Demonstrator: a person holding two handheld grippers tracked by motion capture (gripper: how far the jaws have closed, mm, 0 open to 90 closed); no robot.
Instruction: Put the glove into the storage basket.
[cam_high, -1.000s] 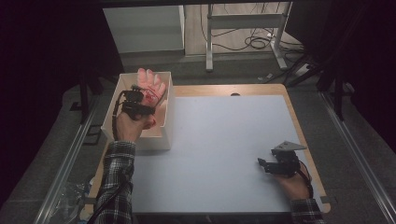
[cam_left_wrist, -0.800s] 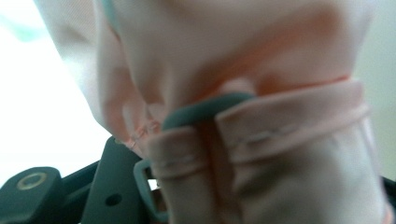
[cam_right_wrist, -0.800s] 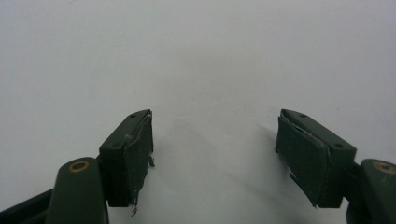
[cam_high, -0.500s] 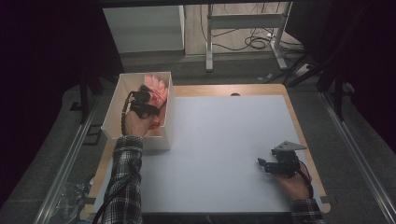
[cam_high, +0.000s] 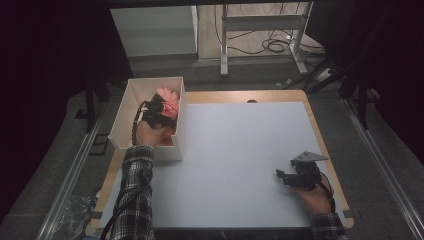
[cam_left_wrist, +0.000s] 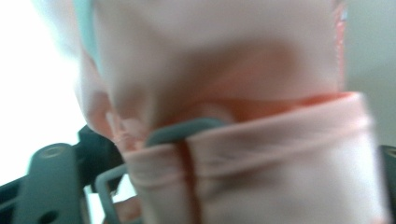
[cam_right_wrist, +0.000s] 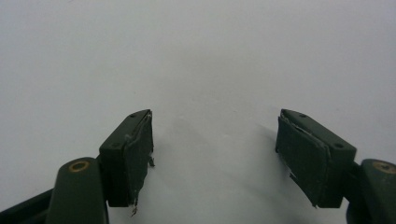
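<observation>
We look down into the white box (cam_high: 127, 120) at ten o'clock on the table (cam_high: 235, 150), and there is the pink cloth (cam_high: 169, 100), lying against the box's far wall. The left gripper (cam_high: 161, 107) is inside the box, right at the cloth. Its jaws have just been opening, and in the left gripper view the pink cloth (cam_left_wrist: 243, 140) sits close between them, blurred, with a hemmed band across it; we cannot tell whether the pads still press on it. No writing can be read anywhere. Over at four o'clock, the right gripper (cam_high: 286, 177) rests low over the table, jaws wide with nothing between them.
</observation>
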